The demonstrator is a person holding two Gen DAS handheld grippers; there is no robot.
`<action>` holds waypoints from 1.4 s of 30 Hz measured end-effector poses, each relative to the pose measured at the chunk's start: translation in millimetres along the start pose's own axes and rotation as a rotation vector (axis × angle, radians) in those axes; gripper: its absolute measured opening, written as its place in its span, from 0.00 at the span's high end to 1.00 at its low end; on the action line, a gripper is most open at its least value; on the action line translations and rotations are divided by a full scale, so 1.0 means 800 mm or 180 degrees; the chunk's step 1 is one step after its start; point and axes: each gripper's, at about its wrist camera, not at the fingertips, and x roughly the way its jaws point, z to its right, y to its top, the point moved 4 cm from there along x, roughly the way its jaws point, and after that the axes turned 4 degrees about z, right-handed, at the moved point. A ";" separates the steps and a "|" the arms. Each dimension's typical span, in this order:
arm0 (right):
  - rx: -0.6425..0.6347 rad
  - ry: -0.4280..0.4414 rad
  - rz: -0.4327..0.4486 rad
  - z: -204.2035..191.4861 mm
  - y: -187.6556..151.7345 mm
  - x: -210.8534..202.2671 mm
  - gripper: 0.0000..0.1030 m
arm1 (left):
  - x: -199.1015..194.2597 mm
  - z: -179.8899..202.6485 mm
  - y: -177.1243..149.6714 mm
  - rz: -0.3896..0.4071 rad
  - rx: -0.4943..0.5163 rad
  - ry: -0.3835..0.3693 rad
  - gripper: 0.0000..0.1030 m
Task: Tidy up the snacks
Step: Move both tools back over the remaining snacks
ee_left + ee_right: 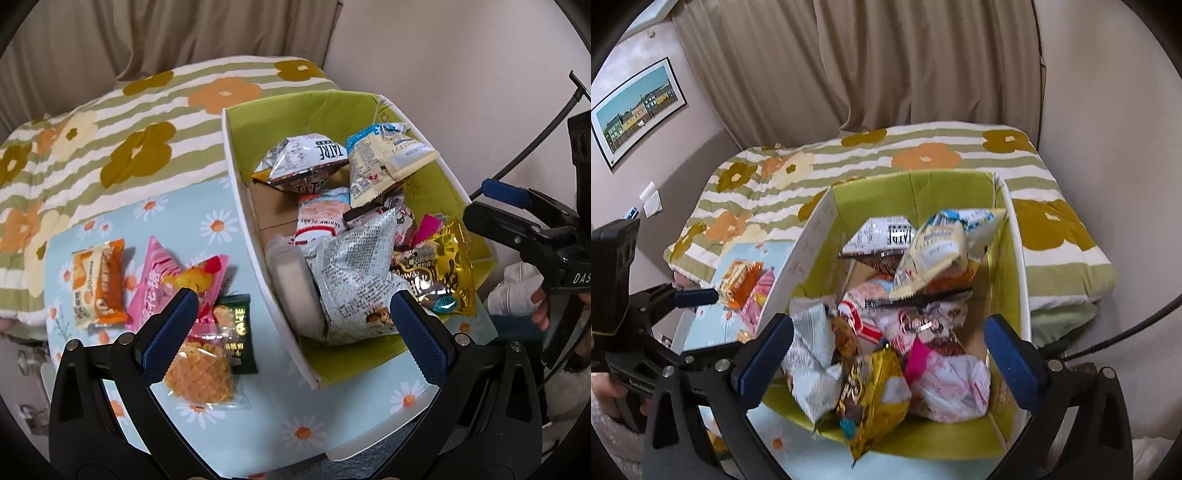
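Note:
A green-lined cardboard box [236, 177] stands on a daisy-print table and holds several snack bags, among them a silver bag [354, 266] and a gold bag [443, 273]. Left of the box lie an orange packet [99, 284], a pink packet [155, 284], a dark green packet [240, 332] and a waffle in clear wrap [201, 373]. My left gripper [295, 328] is open and empty above the box's near left wall. My right gripper [886, 354] is open and empty above the box [1015, 229], over the gold bag [875, 398]. The right gripper also shows in the left wrist view [517, 218].
A green-striped flowered quilt [923, 155] lies behind the table. Beige curtains [886, 62] hang at the back. A framed picture [635, 110] hangs on the left wall. The table's front edge [351, 448] is close below my left gripper.

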 end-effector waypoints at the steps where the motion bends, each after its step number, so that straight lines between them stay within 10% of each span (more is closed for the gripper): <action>1: -0.0008 0.0009 -0.0008 -0.001 0.001 -0.003 0.01 | -0.003 0.000 -0.001 0.0011 -0.0010 0.0013 0.00; 25: -0.0635 0.0481 0.0389 -0.120 0.030 -0.060 0.00 | -0.168 -0.106 -0.069 0.0629 -0.0676 0.1005 0.00; 42: -0.0014 -0.0005 0.0207 -0.254 -0.020 0.033 0.00 | -0.109 -0.271 -0.049 0.0297 -0.0636 0.0554 0.00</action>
